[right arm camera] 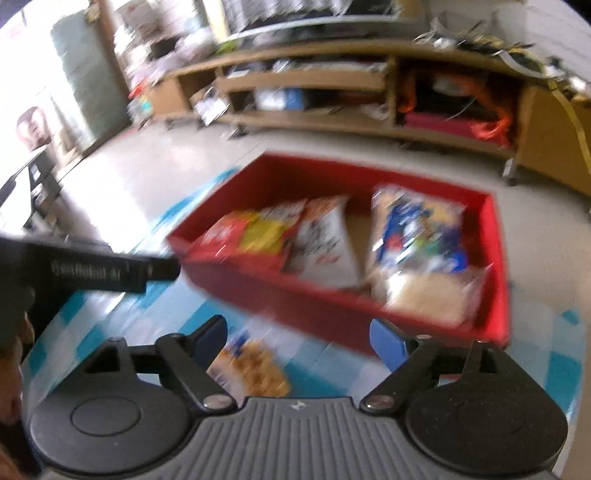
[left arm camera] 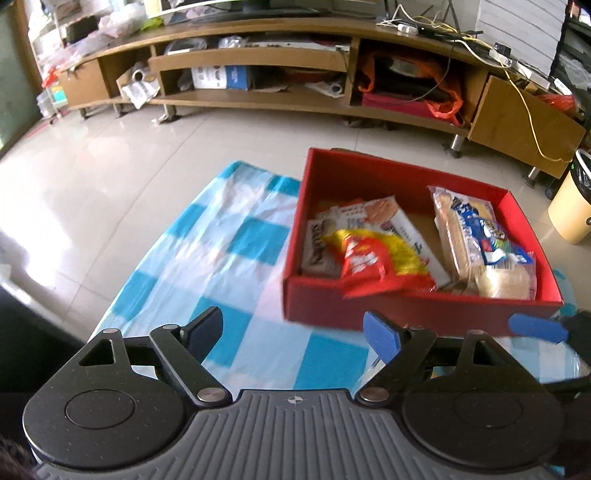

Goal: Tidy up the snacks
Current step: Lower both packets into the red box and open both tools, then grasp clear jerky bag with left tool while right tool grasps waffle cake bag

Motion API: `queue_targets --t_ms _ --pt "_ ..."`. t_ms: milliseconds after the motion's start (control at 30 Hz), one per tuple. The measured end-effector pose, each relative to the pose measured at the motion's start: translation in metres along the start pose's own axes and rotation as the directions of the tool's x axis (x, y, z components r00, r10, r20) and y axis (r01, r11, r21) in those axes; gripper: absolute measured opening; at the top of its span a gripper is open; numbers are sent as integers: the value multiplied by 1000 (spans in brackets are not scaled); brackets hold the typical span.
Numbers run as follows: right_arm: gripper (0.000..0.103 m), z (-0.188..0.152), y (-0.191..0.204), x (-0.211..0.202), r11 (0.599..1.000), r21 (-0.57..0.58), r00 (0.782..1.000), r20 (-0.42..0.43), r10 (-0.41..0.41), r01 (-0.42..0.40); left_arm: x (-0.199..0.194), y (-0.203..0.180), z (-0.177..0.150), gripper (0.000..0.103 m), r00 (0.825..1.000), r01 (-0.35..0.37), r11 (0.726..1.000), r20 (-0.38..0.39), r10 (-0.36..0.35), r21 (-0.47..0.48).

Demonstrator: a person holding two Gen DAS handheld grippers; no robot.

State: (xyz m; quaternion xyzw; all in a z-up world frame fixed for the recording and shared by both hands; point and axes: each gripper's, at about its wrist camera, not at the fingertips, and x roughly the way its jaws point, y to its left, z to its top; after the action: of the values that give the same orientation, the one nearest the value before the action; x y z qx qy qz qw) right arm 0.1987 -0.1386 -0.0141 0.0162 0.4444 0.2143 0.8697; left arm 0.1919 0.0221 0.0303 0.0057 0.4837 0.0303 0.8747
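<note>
A long, low wooden TV stand [left arm camera: 258, 59] with open shelves full of clutter runs along the far wall, cables [left arm camera: 443, 29] tangled on its top. The floor [left arm camera: 110, 177] is pale glossy tile catching bright daylight from the left. A cream bin [left arm camera: 570, 206] stands at the right.

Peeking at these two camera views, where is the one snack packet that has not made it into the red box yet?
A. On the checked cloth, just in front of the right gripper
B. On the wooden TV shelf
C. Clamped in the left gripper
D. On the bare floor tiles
A: in the right wrist view a snack packet lies on the checked cloth between the open fingers of the right gripper, outside the red box.
</note>
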Motion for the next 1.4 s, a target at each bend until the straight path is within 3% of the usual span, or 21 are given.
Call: queue_targets --t_ms 300,500,733,867,967,1033,1167,1267,1333,1400 --pt "84 -20 18 20 992 -110 993 -109 46 -58 -19 19 -24 89 997 64 998 -31 -64 1" --pt "84 -25 29 36 985 -157 988 -149 50 -74 -21 15 -47 89 989 126 990 -84 -121 57" --pt "90 -24 37 53 977 -182 981 -176 81 -113 -23 20 -73 90 984 145 983 -122 -132 109" --pt "95 -28 40 62 972 -199 976 -201 86 -127 -27 36 -81 91 974 191 978 -141 -179 78" --pt "98 -34 46 67 962 -256 981 -190 43 -92 -31 41 -87 93 965 227 971 -150 -215 71" --pt "103 -39 52 70 949 -305 982 -189 20 -78 -34 39 -94 95 956 258 962 -163 -242 84" --pt "103 -38 49 71 959 -276 984 -175 20 -69 -35 20 -109 97 931 334 928 -209 -298 164" --pt "93 -38 46 66 963 -264 987 -158 11 -53 -32 -2 -120 99 924 354 902 -241 -297 245" --pt "81 -39 42 58 967 -253 989 -150 -5 -34 -27 -15 -128 99 927 345 890 -258 -272 298" --pt "80 -41 34 53 975 -219 988 -155 -12 -22 -20 -22 -135 99 928 334 886 -278 -249 322"
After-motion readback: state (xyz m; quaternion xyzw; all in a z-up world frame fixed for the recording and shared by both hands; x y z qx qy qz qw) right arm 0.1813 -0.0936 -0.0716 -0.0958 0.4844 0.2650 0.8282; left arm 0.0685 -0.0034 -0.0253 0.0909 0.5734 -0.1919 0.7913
